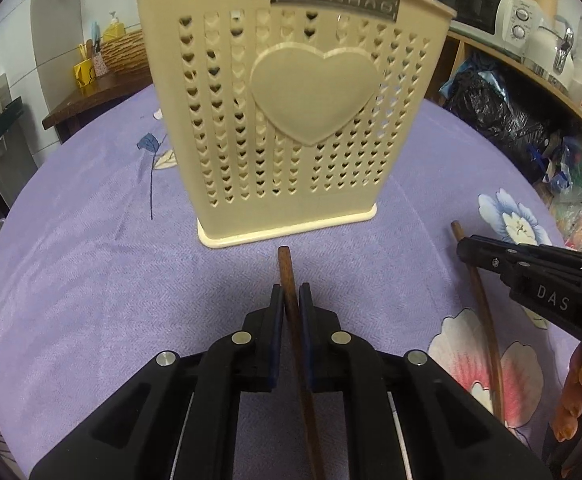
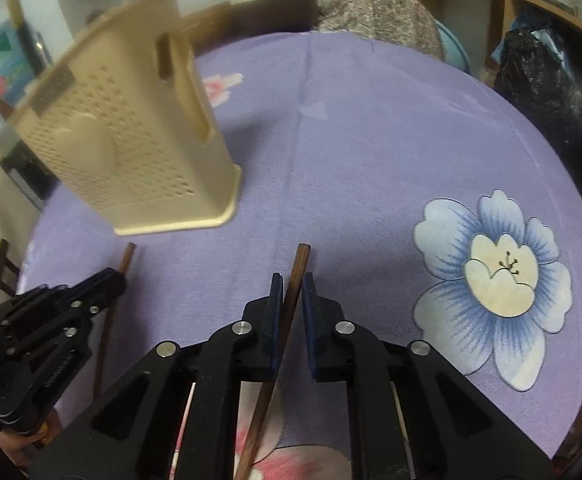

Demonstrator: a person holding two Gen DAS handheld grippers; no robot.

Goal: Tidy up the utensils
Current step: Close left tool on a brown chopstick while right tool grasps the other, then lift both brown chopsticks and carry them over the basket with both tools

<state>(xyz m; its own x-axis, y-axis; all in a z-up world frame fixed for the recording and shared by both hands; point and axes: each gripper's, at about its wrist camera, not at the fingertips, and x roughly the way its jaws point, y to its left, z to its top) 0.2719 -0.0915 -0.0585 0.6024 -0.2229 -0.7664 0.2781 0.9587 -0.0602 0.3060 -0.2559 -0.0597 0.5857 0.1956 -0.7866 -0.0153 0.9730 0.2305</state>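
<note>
The left gripper (image 1: 291, 300) is clenching one brown chopstick (image 1: 285, 276) and the right gripper (image 2: 292, 288) is clenching another chopstick (image 2: 299, 264), both lying on the purple flowered tablecloth (image 1: 91, 248), just before the beige utensil holder (image 1: 291, 112) standing near the table's middle.

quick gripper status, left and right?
Left gripper: closed on a brown chopstick.
Right gripper: closed on the other chopstick.
</note>
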